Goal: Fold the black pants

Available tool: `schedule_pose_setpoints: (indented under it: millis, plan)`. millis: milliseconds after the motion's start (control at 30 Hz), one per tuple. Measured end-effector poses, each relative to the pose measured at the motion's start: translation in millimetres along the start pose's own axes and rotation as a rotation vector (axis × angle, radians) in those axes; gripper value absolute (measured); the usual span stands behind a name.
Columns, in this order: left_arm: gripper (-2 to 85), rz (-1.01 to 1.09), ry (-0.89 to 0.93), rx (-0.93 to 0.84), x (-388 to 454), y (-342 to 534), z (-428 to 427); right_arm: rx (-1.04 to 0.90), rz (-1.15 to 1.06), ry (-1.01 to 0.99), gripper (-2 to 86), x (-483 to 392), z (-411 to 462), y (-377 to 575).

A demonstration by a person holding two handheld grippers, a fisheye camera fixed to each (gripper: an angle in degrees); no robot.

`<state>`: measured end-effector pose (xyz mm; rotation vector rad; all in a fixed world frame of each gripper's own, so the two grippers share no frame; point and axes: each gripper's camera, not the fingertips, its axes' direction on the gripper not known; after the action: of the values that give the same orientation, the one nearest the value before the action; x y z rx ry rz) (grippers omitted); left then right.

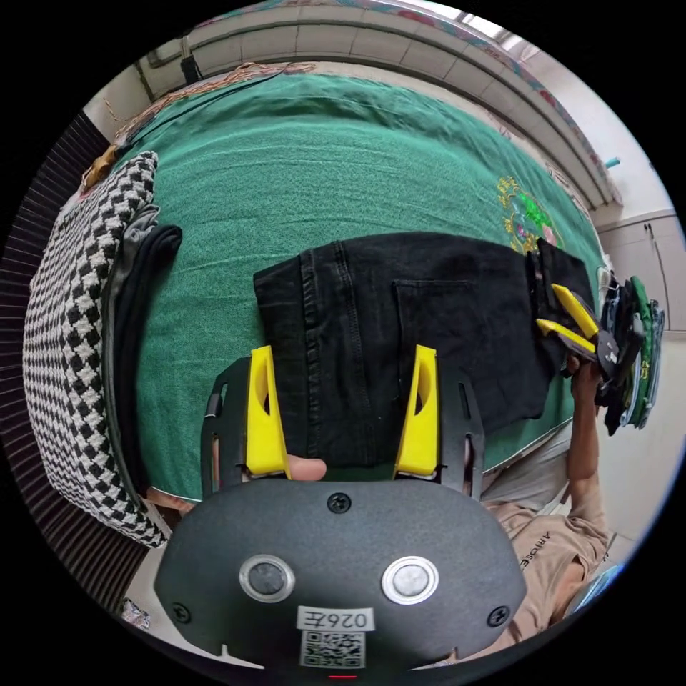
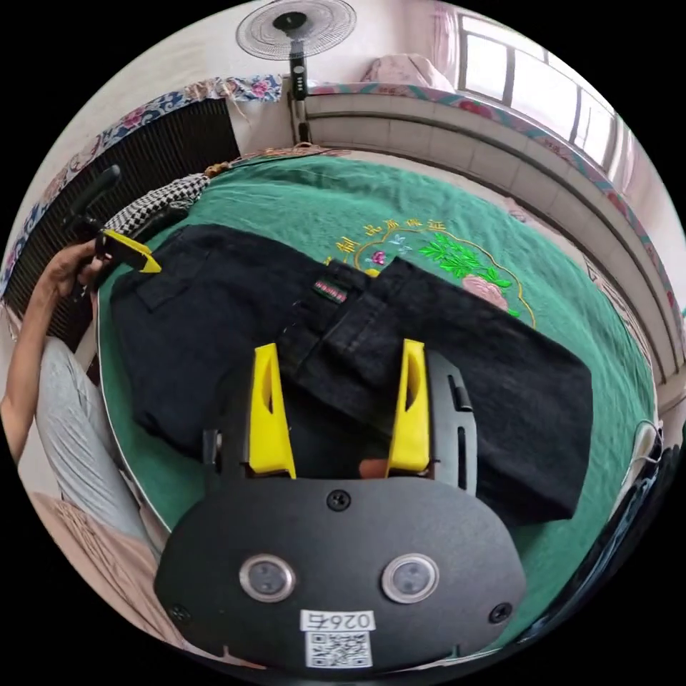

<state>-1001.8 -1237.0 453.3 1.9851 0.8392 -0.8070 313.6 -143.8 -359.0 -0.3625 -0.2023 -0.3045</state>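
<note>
In the left gripper view, the left gripper point(image 1: 343, 357) hovers over the black denim pants point(image 1: 400, 321), which lie flat near the close edge of a bed under a green embroidered bedspread point(image 1: 321, 157). Its two yellow jaws stand wide apart, straddling a stitched seam of the pants without pressing on anything; whether the jaw tips touch the cloth is hard to tell. The gripper's black housing hides the near hem of the pants. At the far end of the pants the right gripper point(image 1: 564, 314) appears with its yellow jaws spread in a narrow V over the cloth; whether it pinches anything cannot be made out. Beside it hangs a stack of dark and green clothes point(image 1: 632, 350), cut off by the picture's rim. A black-and-white houndstooth cloth point(image 1: 78, 336) and folded dark garments point(image 1: 139, 286) lie along the bedspread's other end. Most of the green surface beyond the pants is open.

In the right gripper view, the right gripper point(image 2: 336, 386) has its jaws wide apart above the waistband, where one dark layer is folded over another. The housing covers the near edge of the pants. The left gripper point(image 2: 136, 254) shows at the far corner, half hidden by a hand point(image 2: 68, 268), its opening unclear. A standing fan point(image 2: 296, 28) rises behind the bed.
</note>
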Motion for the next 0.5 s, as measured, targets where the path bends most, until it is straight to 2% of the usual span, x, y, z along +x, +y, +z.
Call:
schedule_pose_setpoints:
  millis: [33,67,100,233,333,400,500]
  plan:
    - [25.8,-0.002,-0.011,-0.001,0,0,-2,-0.009,0.001,-0.002,12.1,-1,0,0]
    - [25.5,-0.003,-0.011,-0.003,-3,0,-6,-0.019,0.014,0.02,2.4,-1,-2,2]
    - [25.1,0.0,-0.003,-0.004,-7,1,-12,-0.014,0.005,0.055,1.6,1,-8,10]
    - [23.8,0.003,0.027,-0.001,-22,3,-32,0.125,0.227,0.085,0.6,46,-63,51]
    - [22.4,-0.012,0.072,0.01,-39,6,-53,0.312,0.449,0.207,1.2,89,-145,115]
    - [22.2,-0.03,0.085,0.027,-51,10,-75,0.457,0.691,0.376,5.0,116,-205,193]
    - [23.3,-0.053,0.079,0.068,-64,15,-102,0.582,0.947,0.457,10.7,133,-238,291]
